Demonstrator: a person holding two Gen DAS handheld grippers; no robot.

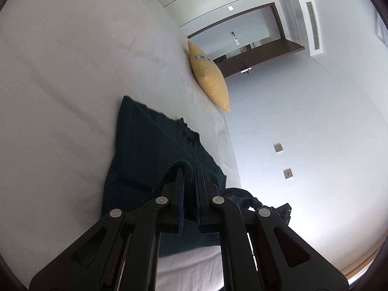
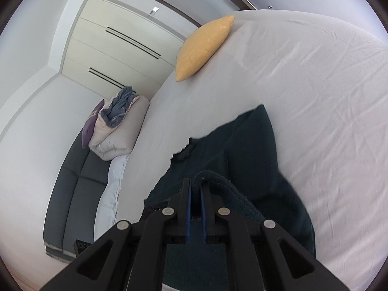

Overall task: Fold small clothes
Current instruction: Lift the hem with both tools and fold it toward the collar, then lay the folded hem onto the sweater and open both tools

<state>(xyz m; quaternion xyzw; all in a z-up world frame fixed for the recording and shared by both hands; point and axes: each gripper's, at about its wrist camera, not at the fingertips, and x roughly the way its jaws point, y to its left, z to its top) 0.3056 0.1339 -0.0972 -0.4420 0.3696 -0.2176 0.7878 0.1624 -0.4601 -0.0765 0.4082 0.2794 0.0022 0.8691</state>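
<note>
1. Big white bed taking up most of both views, sheet lightly creased, nothing else on the open middle of it.
2. Dark grey sofa alongside one long edge of the bed, seen only in the right wrist view, with a heap of bedding piled at its far end: pale duvet, a blue-grey cloth on top, a purple cushion tucked beside it.
3. Dark teal garment spread across the sheet near the bed's side edge, far hem lying flat, near part lifted off the sheet and running up into both grippers. Small dark knot or tie at its ragged far edge. Blurry around the edges, so no detail on the fabric beyond a knit-looking ribbed band.
4. Yellow cushion leaning at the bed's edge well beyond the garment, apart from it, some printed patch on one face, too small to read.
5. Left gripper clamped tight, a thick ribbed edge of the garment pinched between the blue pads.
6. Right gripper likewise squeezed together, the garment's ribbed band looping over the fingertips and caught between the pads.
</note>
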